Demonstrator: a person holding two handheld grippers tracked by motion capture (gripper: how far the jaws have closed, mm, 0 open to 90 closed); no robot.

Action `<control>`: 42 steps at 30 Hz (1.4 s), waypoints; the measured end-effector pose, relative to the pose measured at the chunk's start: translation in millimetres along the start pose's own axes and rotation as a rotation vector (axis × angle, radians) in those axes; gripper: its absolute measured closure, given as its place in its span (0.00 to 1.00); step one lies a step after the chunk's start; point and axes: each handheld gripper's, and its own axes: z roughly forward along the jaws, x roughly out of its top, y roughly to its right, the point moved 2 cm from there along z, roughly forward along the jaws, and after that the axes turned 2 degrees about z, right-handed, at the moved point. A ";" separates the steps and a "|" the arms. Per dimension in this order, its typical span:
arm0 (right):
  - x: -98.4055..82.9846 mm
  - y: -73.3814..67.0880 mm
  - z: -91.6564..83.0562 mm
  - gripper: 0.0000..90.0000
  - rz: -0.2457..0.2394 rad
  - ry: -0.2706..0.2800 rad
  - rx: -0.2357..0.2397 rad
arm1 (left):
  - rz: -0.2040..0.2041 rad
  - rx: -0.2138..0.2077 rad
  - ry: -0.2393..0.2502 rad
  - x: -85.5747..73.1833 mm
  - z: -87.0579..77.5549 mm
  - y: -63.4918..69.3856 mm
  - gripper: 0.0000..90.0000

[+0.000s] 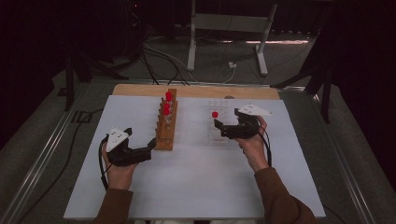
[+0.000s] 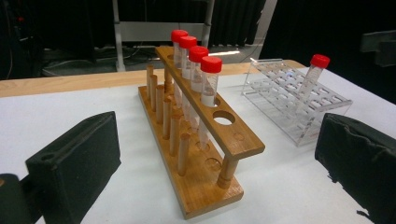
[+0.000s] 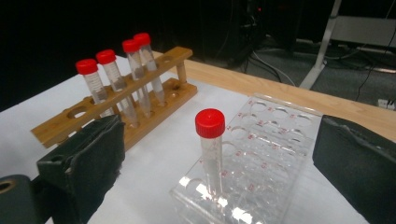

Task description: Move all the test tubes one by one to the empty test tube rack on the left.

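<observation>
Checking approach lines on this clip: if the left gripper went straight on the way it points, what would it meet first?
Probably the near end of the wooden rack, which sits between the open jaws of the left gripper just ahead. The capped tubes stand farther back along it; exact depth is hard to judge.

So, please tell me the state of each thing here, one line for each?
Wooden rack: upright, four capped tubes in it, some holes empty.
Clear rack: one capped tube standing in it.
Left gripper: open, holding nothing.
Right gripper: open around the single tube, not touching it.
</observation>
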 end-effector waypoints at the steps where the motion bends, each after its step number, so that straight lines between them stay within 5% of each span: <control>1: 0.3 0.1 2.6 0.03 0.000 -0.005 -0.001 | -0.002 -0.001 0.000 -0.3 0.3 0.1 0.01; 6: -0.7 -2.7 20.4 0.11 -0.005 -0.036 -0.010 | -0.010 -0.004 -0.002 -1.2 0.4 -1.1 0.01; 19: -15.3 -7.3 48.1 0.76 -0.003 -0.116 -0.050 | -0.023 -0.006 -0.004 -2.3 0.4 -2.6 0.01; 33: -3.7 -7.2 34.5 0.79 -0.005 -0.060 -0.055 | -0.006 -0.010 -0.014 -2.3 5.8 0.2 0.01; 42: 12.4 -6.1 16.2 0.79 0.013 0.008 -0.037 | 0.039 -0.036 -0.019 3.1 19.2 17.5 0.01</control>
